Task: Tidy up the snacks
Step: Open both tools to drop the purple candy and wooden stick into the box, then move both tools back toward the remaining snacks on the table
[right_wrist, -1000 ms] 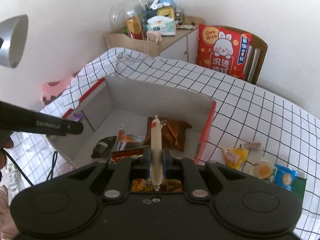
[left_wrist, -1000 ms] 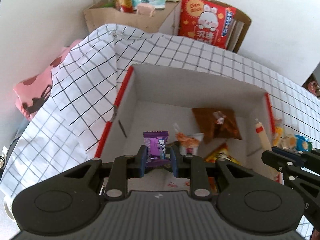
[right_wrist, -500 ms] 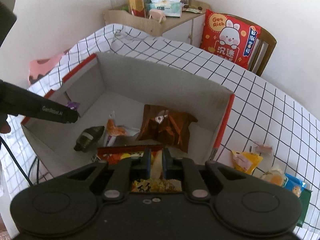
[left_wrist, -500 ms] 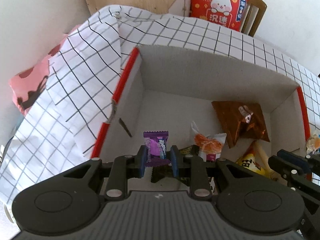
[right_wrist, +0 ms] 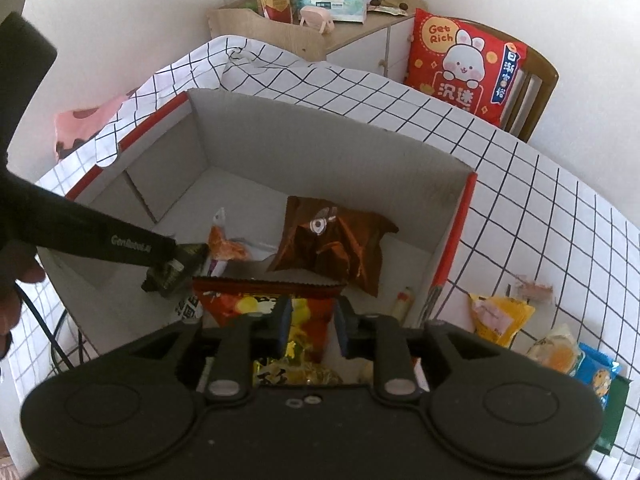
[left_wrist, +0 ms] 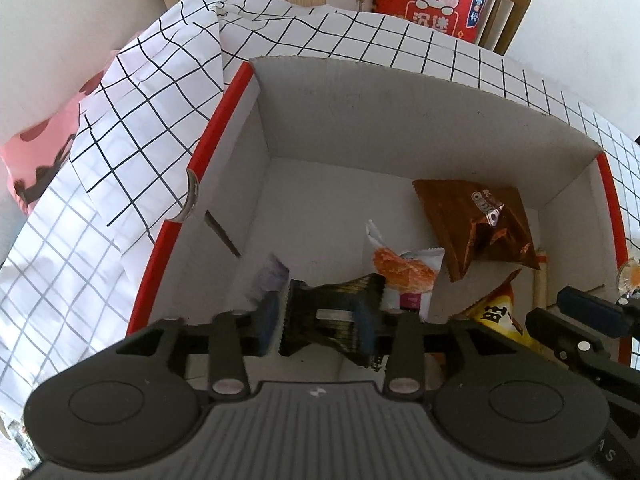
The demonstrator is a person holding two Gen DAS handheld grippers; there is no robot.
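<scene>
A white cardboard box with red edges holds several snacks. My left gripper hangs low inside it and its jaws are opening. A blurred purple candy is slipping free just past the left fingertip. A dark packet lies on the floor below the gap. My right gripper is opening too, with nothing gripped. A pale sausage stick lies loose by the box's right wall. Under the right fingers sits an orange-yellow bag. A brown packet and an orange-white packet lie further in.
Several loose snacks and a blue packet lie on the checked cloth right of the box. Behind stand a wooden cabinet with bottles and a chair with a red cushion. A pink cloth lies at left.
Both grippers have sunk into the box and their jaws have parted. The purple candy has left the left jaws. The sausage stick has dropped from the right jaws to the box floor.
</scene>
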